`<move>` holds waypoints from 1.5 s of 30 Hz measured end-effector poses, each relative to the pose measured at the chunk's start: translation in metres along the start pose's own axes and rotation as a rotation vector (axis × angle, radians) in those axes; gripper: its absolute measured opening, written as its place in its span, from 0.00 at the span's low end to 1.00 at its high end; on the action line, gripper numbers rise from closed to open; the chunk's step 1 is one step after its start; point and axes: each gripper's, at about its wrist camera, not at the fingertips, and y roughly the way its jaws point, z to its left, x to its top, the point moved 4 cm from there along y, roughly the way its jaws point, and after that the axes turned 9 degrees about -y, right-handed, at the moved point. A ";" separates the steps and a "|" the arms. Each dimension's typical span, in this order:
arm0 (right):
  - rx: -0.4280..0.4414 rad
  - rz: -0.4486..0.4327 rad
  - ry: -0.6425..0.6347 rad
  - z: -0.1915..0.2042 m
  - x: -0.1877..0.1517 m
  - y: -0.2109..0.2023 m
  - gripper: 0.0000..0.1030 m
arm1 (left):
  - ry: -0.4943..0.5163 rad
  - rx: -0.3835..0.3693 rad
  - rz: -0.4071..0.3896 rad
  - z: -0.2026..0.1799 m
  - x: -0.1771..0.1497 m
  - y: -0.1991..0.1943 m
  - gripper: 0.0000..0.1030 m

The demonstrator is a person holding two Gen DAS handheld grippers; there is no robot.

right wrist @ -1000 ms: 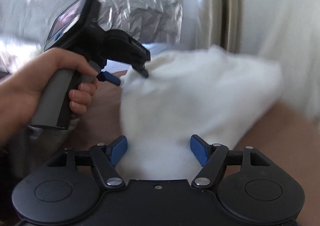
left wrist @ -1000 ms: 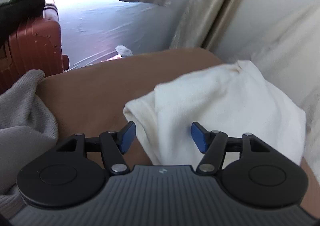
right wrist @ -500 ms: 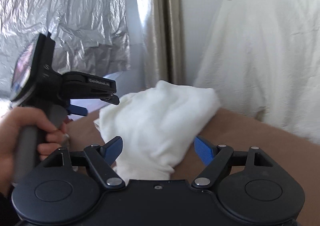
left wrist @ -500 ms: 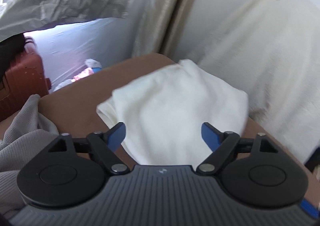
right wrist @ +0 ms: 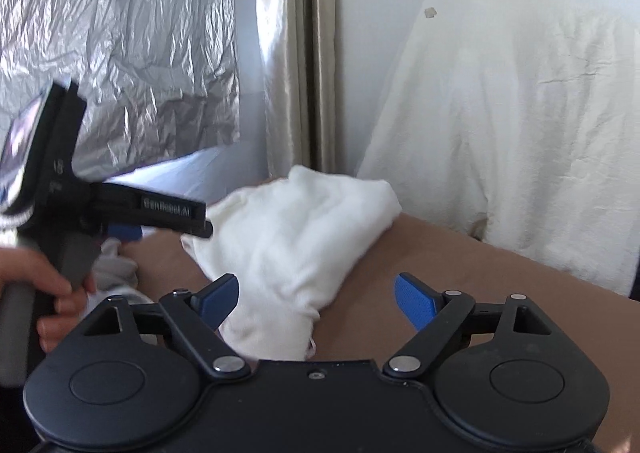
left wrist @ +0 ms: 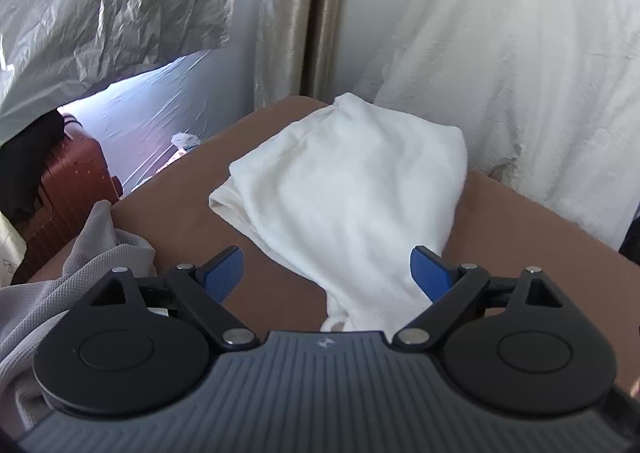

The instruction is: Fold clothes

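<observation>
While both tongs spread wider, nothing pinched: left gripper (left wrist: 326, 273) and right gripper (right wrist: 316, 299) hover above folded white garment (left wrist: 352, 189), pads clear of cloth. Garment lies on brown surface (left wrist: 532, 229), near its far corner. Grey garment (left wrist: 60, 293) heaped at left edge. Red suitcase (left wrist: 68, 189) on floor beyond — shut, contents unseen.

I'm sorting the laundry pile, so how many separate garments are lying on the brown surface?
2. A folded white garment lies in the middle of the brown surface; a crumpled grey garment sits at its left edge. More may lie outside both views.
</observation>
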 end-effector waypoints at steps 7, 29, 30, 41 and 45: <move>0.020 0.030 0.051 -0.011 -0.015 -0.029 0.86 | -0.003 0.015 0.047 -0.007 -0.032 -0.011 0.93; -0.086 0.044 0.252 -0.079 -0.077 -0.061 0.88 | 0.129 0.042 0.067 -0.044 -0.145 -0.057 0.95; -0.097 0.033 0.269 -0.082 -0.081 -0.061 0.90 | 0.148 0.052 0.054 -0.045 -0.147 -0.057 0.95; -0.108 0.066 0.282 -0.083 -0.101 -0.033 0.91 | 0.183 0.148 0.074 -0.042 -0.146 -0.034 0.95; -0.094 0.069 0.297 -0.077 -0.107 -0.026 0.91 | 0.169 0.105 0.117 -0.042 -0.149 -0.026 1.00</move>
